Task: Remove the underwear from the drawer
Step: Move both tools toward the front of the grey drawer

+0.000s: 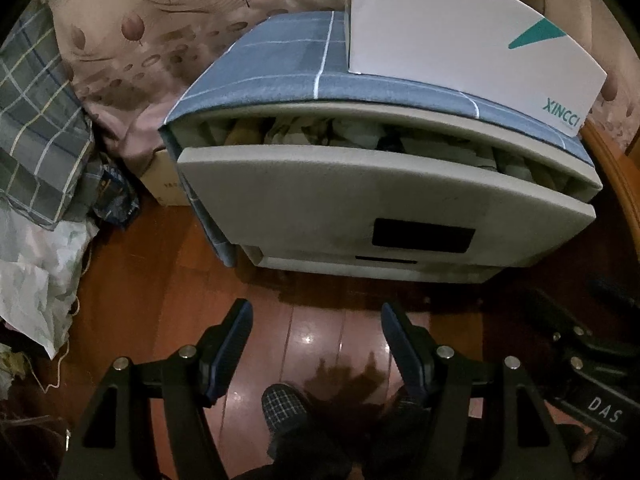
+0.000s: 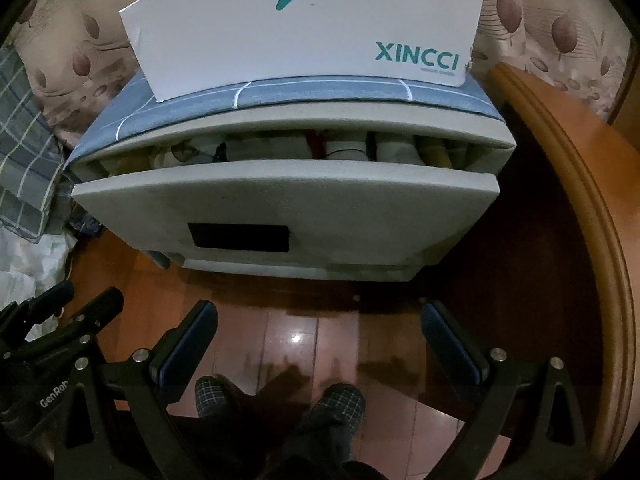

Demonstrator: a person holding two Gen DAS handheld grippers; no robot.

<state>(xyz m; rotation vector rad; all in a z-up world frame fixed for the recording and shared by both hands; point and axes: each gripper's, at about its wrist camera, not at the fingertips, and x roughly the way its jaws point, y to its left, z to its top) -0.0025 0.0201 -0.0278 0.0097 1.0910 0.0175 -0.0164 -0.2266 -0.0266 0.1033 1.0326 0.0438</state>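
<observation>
a: looking down, where's the underwear?
b: folded cloth (image 2: 280,146) sits in the drawer (image 2: 288,200), pulled partly out at twelve o'clock, under the white box (image 2: 304,36).
a: and the left tool (image 1: 316,322)?
b: released, jaws wide over the wood floor (image 1: 312,344), nothing between them.
a: the right tool (image 2: 320,318)?
b: also spread apart, empty, short of the drawer front.

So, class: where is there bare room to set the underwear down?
Bare wooden floor between the drawer front and the slippers. Crowded: cabinet top under the white box, and the bedding on the left.
</observation>
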